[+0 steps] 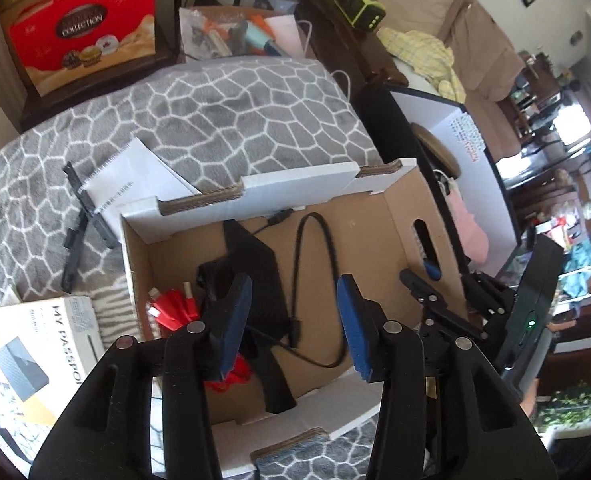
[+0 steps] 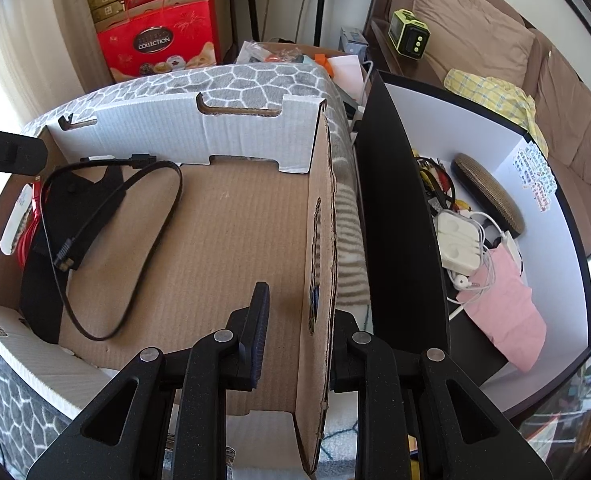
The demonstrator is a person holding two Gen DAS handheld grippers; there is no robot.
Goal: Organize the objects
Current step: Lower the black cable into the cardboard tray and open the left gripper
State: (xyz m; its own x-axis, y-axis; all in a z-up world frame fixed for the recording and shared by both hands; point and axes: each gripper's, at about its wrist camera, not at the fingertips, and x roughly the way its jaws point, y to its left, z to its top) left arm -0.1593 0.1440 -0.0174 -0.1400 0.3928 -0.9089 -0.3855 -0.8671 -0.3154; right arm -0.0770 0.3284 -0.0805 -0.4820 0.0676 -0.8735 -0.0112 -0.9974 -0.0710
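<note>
Now, left wrist view: a grey blanket with a white cobble pattern (image 1: 223, 112) covers the surface, brown sofa (image 1: 447, 20) behind, a red gift box (image 1: 83, 28) in the back corner. The open-topped cardboard box (image 1: 395, 216) sits on the blanket. Inside lie a flat black device (image 1: 255, 256), a looped black cable (image 1: 323, 248) running lengthwise from far wall to near, and red cables (image 1: 173, 308) at the left wall. Outside, a white hard-drive carton (image 1: 35, 344), white paper (image 1: 135, 172) and a black plastic strip (image 1: 80, 224). The left gripper (image 1: 293, 320) hangs over the box, blue pads wide apart, holding nothing.

Right wrist view: the right gripper (image 2: 299, 340) straddles the box's right wall (image 2: 319, 240), one finger inside, one outside; whether it pinches the cardboard, I cannot tell. Just beside stands a black-and-white bin (image 2: 399, 200) holding white earphones (image 2: 459, 240) and pink cloth (image 2: 507, 312).
</note>
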